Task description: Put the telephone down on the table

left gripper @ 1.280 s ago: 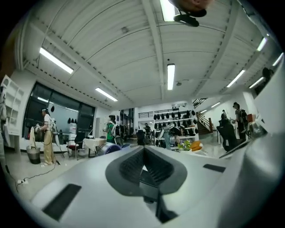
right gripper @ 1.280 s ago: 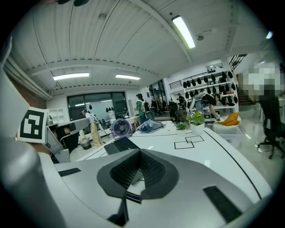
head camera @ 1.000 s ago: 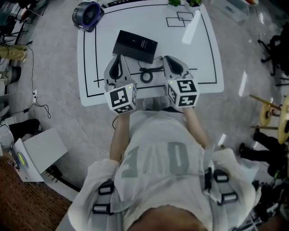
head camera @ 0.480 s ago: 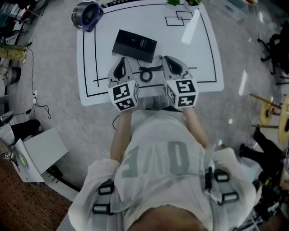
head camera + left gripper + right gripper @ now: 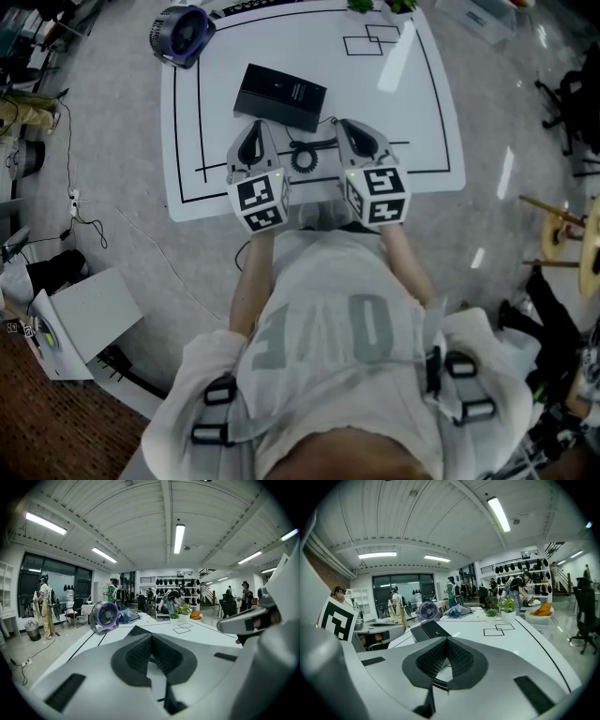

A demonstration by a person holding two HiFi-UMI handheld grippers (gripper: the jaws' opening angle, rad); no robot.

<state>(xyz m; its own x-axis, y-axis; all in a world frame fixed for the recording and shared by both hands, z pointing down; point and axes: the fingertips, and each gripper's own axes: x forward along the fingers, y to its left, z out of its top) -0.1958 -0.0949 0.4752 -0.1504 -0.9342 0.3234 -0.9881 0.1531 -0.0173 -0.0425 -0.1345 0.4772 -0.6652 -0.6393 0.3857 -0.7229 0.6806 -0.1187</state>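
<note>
A black, box-shaped telephone (image 5: 280, 96) lies flat on the white table (image 5: 412, 112), a little beyond my two grippers. It also shows as a dark slab in the left gripper view (image 5: 138, 630) and in the right gripper view (image 5: 431, 629). A black coiled cord (image 5: 304, 157) rests on the table between the grippers. My left gripper (image 5: 251, 132) is shut and empty near the table's front edge. My right gripper (image 5: 354, 130) stands beside it, jaws together with nothing held. Their tips (image 5: 153, 641) (image 5: 447, 642) point toward the telephone without touching it.
A purple desk fan (image 5: 183, 30) (image 5: 105, 615) stands at the far left corner. A potted plant (image 5: 507, 606) sits at the far edge. Black lines and two small squares (image 5: 371, 39) mark the tabletop. People stand in the background.
My left gripper has sunk a little and shifted slightly to the right. The right gripper and the telephone have stayed where they were.
</note>
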